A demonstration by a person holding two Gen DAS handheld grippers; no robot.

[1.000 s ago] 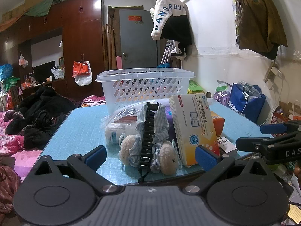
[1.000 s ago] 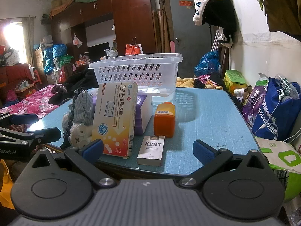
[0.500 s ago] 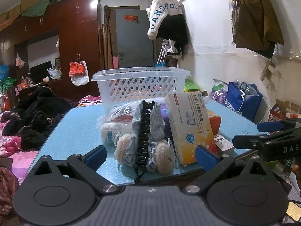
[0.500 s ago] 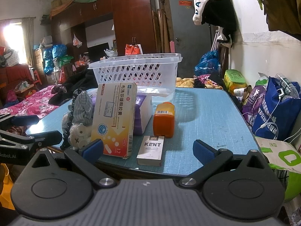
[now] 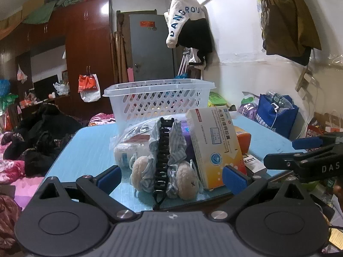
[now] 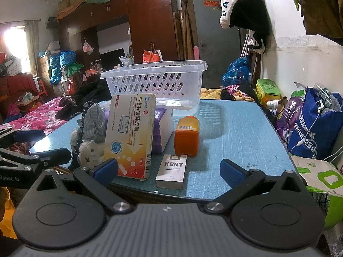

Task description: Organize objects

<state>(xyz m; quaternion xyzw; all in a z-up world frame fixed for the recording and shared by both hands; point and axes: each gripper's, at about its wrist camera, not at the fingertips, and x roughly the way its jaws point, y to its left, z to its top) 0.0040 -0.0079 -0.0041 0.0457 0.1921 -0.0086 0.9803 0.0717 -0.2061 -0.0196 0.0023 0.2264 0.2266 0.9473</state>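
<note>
A white slotted basket [image 5: 158, 98] [image 6: 156, 81] stands at the back of the blue table [image 6: 231, 132]. In front of it lie a black hair claw clip with striped cloth and plush balls [image 5: 165, 158] [image 6: 90, 137], a yellow-white medicine box [image 5: 214, 145] [image 6: 133, 135] standing upright, a purple-white pack [image 6: 163, 126], an orange bottle [image 6: 186, 137], a KENT cigarette pack [image 6: 172, 170] and a clear bag with a white item [image 5: 133, 141]. My left gripper [image 5: 171, 176] is open before the claw clip. My right gripper [image 6: 169, 170] is open before the KENT pack.
The right gripper shows at the right edge of the left wrist view [image 5: 304, 160]; the left gripper shows at the left edge of the right wrist view [image 6: 32, 156]. A blue bag [image 6: 317, 126] and a wall flank the table's right. A bed with clothes [image 5: 32, 137] lies left.
The left wrist view has shifted slightly, the objects sitting a touch lower and closer. The right view is nearly unchanged. Both grippers stay open.
</note>
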